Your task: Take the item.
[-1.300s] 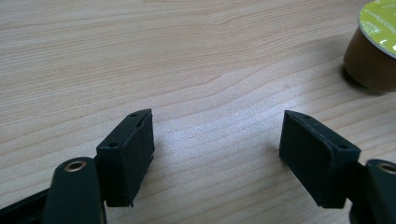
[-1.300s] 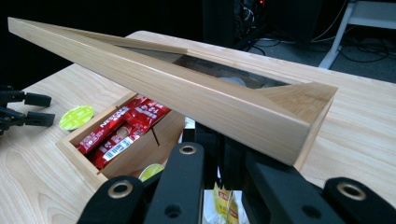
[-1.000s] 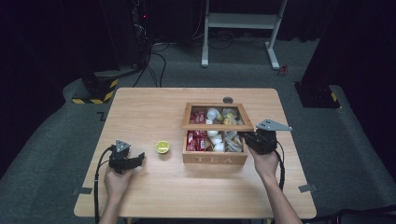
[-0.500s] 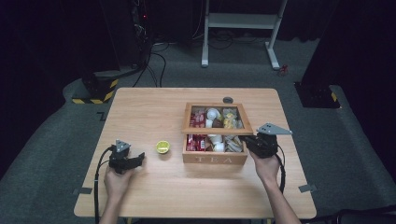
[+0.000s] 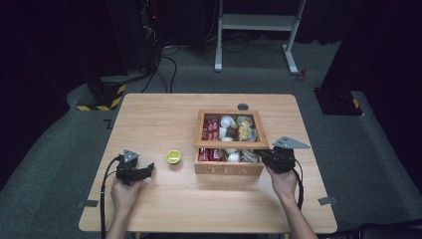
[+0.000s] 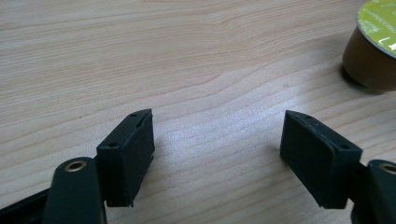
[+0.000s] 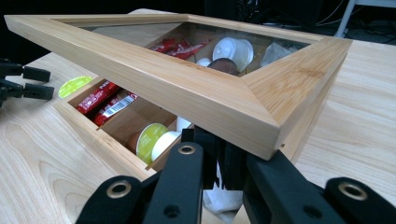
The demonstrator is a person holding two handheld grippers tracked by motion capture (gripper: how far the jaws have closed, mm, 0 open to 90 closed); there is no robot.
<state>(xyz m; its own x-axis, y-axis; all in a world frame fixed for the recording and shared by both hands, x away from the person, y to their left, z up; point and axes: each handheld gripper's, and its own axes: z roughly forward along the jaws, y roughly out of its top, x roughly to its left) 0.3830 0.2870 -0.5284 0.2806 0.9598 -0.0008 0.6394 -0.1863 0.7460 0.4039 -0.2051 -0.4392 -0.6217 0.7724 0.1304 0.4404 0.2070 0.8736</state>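
On the worktop (image 5: 149, 119), the right tool (image 5: 263, 156) is gripping the glass-paned wooden lid (image 7: 196, 88) of the tea box (image 5: 229, 168) at its stiff front corner; the left tool (image 6: 217, 154) is resting with jaws apart.

Parted tongs (image 6: 217, 158) near capsule (image 6: 371, 44)
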